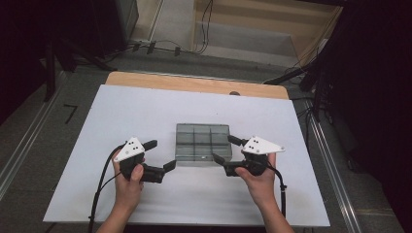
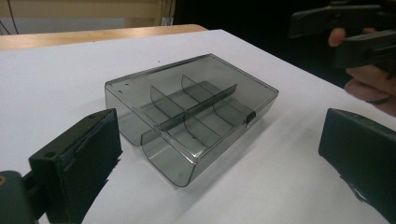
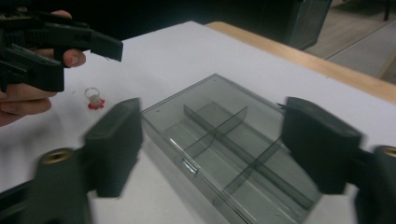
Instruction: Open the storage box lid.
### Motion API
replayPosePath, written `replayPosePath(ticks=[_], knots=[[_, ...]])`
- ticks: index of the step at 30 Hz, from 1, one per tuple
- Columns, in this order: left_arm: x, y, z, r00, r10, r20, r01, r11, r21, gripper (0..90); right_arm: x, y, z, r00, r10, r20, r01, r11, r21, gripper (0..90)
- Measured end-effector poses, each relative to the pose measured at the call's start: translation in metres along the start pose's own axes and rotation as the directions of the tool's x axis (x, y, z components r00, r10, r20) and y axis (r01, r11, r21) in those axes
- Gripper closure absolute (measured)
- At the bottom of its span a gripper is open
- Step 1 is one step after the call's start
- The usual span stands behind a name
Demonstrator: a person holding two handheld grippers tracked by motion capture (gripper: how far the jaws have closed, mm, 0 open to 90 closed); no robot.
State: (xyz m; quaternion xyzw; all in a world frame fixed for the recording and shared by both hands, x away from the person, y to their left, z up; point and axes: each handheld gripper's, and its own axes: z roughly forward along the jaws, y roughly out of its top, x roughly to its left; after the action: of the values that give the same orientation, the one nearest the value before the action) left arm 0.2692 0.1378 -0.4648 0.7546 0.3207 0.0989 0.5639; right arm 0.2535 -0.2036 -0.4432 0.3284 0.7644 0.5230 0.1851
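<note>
1. The box (image 1: 203,141), a smoky clear plastic one with inner dividers, lies flat on the white sheet (image 1: 121,111) near the middle of the table, between my two hands. Its lid looks down, and a small latch (image 2: 251,118) sits on the front edge facing me.

2. The compartments look bare in both gripper views. I see nothing lying in any of them, though the tinted plastic makes small things hard to rule out.

3. My left tongs (image 1: 160,155) have the jaws spread wide. They point at the left end of the box, near it but apart. In the left gripper view the box sits between the two pads (image 2: 88,154) with white sheet showing on both sides.

4. My right tongs (image 1: 227,150) have the jaws spread too. They straddle the right front corner of the box. From the high view the tips look very near its edge. I cannot tell whether either touches; the right gripper view is blurred at the pads (image 3: 116,140).

5. A small red-and-clear bit (image 3: 95,101) lies on the sheet beyond the box in the right gripper view, too small to identify.

6. Judgement on progress: early. Approach is made, but nothing is gripped, the latch appears still caught, the lid still down.

7. Left to do, as I judge it: steady the box with one pair, work the latch with the other, lift the lid.
</note>
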Motion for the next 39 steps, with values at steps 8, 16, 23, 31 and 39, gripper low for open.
replayPosePath(ticks=[8,16,23,31,39], knots=[[-0.003,-0.002,0.004,0.9999,0.013,0.008,-0.013,0.9999,0.01,0.0,0.008,-0.026,0.027,0.9961,0.013,-0.087,-0.003,0.993,0.117,71.5],[-0.007,-0.004,0.008,0.9997,0.02,0.017,-0.02,0.9996,0.021,0.0,0.004,-0.049,0.047,0.9947,0.044,-0.093,-0.018,0.966,0.258,87.5],[-0.007,-0.004,0.008,0.9997,0.018,0.016,-0.018,0.9996,0.022,0.0,0.001,-0.055,0.056,0.9961,0.069,-0.055,-0.051,0.956,0.289,87.5],[-0.007,-0.005,0.01,0.9997,0.02,0.016,-0.02,0.9993,0.032,0.0,0.002,-0.054,0.059,0.9945,0.075,-0.073,-0.054,0.965,0.256,87.6],[-0.007,-0.005,0.011,0.9997,0.022,0.014,-0.023,0.999,0.038,0.0,0.003,-0.053,0.059,0.9943,0.072,-0.078,-0.051,0.967,0.251,87.6]])
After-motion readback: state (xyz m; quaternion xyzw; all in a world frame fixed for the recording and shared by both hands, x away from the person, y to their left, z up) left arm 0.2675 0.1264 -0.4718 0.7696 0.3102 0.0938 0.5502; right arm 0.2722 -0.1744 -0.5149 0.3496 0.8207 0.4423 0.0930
